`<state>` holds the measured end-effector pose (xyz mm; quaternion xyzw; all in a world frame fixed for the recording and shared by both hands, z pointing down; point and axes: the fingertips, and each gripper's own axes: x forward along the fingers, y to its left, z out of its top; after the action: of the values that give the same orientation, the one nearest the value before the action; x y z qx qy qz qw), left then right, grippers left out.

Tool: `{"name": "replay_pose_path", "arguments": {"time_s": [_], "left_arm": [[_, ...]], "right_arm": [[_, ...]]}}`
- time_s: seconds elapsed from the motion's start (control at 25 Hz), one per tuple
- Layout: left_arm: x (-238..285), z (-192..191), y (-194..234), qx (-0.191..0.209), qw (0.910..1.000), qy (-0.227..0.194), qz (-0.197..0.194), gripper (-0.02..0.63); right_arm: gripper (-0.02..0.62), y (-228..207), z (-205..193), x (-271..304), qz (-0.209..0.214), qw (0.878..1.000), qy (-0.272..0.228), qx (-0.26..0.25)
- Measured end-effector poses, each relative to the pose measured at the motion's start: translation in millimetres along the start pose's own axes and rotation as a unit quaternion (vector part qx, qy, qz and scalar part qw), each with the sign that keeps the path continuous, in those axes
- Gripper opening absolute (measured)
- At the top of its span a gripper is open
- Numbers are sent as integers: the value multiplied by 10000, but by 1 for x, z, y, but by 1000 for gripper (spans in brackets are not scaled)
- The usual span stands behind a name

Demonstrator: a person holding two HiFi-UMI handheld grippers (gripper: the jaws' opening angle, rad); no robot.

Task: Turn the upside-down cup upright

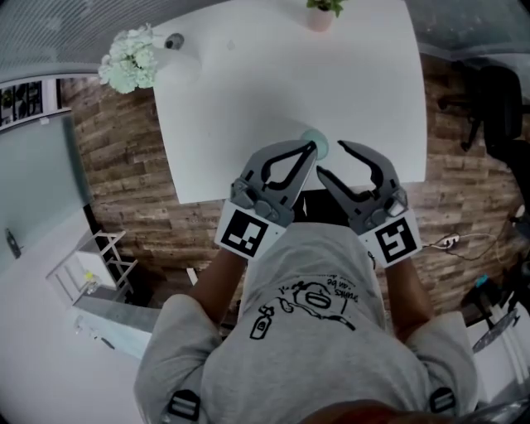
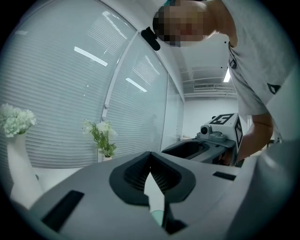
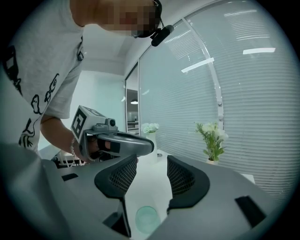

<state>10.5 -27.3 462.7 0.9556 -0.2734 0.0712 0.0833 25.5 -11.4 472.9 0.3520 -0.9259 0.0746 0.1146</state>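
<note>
Nearest to the head camera is the person's grey shirt (image 1: 315,364), and just beyond it are the two grippers, held over the near edge of the white surface (image 1: 248,99).

The cup (image 1: 317,146) is pale green and stands on the surface close to this near edge, between and a little below the tips of both grippers. It shows a flat round face upward, which I judge to be its bottom, so it is not yet turned upright. Nothing holds it.

The left gripper (image 1: 310,151) has its jaws together at the tips, with nothing between them, and these tips are just beside the cup. The right gripper (image 1: 331,161) has its jaws apart, and in its own view the cup (image 3: 147,218) appears low in the gap between them, but not touched. So the whole task is left: to take the cup, turn it over and set it down.

Further away, at the far side of the surface, are a white vase with white flowers (image 1: 131,62) and a small potted plant (image 1: 321,12), both well apart from the cup. Only the closed left jaws could hinder the right jaws.
</note>
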Motion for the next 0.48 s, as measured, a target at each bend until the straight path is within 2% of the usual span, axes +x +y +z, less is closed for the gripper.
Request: {"name": "replay_pose_path", "arguments": {"time_s": [0.24,0.48], "left_arm": [[-1,-20,4,141,9999,20,-55,3],[2,-43,8,119,9999,103,-51,3]], "right_arm": [[223,10,-28,11,211,9996,127,-139],[246,14,-53,19,318,9992,192,-174]]}}
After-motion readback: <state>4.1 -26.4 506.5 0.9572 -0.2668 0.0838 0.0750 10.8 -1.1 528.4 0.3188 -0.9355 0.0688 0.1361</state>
